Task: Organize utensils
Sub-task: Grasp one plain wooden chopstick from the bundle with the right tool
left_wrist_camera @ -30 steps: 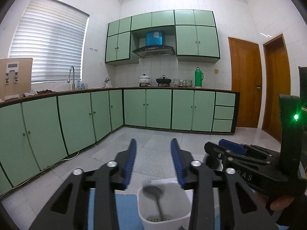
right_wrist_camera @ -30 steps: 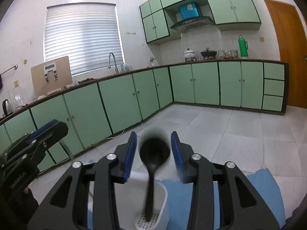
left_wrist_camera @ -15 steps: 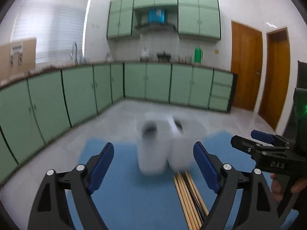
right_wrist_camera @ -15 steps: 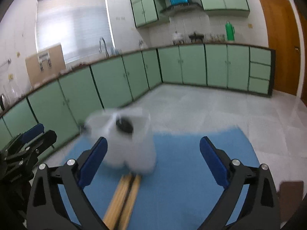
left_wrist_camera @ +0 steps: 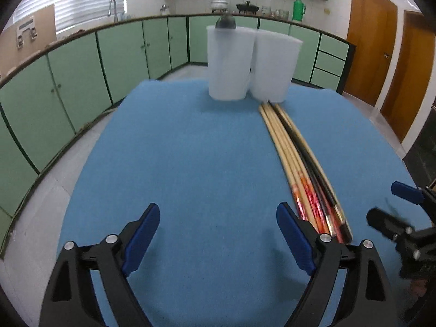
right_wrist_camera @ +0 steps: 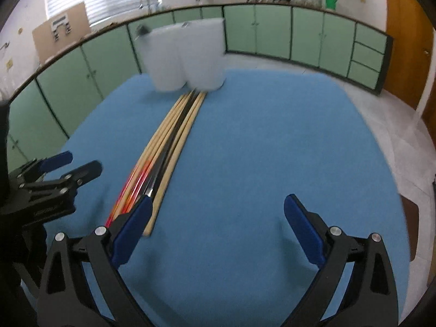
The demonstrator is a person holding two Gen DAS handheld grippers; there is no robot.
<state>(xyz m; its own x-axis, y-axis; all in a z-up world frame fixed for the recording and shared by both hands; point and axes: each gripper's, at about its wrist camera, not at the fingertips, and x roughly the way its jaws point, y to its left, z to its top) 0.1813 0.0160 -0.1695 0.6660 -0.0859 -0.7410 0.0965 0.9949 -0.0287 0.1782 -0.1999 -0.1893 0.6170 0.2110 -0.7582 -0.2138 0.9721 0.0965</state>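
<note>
Two white plastic holders [left_wrist_camera: 230, 62] [left_wrist_camera: 273, 68] stand side by side at the far end of a blue mat [left_wrist_camera: 196, 163]. A dark spoon [left_wrist_camera: 225, 22] sticks out of the left one. A bundle of several chopsticks [left_wrist_camera: 297, 160] lies on the mat, running from the holders toward me. My left gripper [left_wrist_camera: 218, 234] is open and empty, just left of the chopsticks' near ends. My right gripper [right_wrist_camera: 218, 229] is open and empty, just right of the chopsticks [right_wrist_camera: 169, 141]. The holders [right_wrist_camera: 185, 57] are blurred in the right wrist view.
Green kitchen cabinets [left_wrist_camera: 81, 70] line the walls beyond the mat. Wooden doors [left_wrist_camera: 373, 54] stand at the right. The right gripper shows at the edge of the left wrist view [left_wrist_camera: 403, 218]; the left gripper shows in the right wrist view [right_wrist_camera: 54, 179].
Both grippers have pulled back from the holders and dropped low over the mat. Their jaws have opened wide. The spoon stays in the left holder.
</note>
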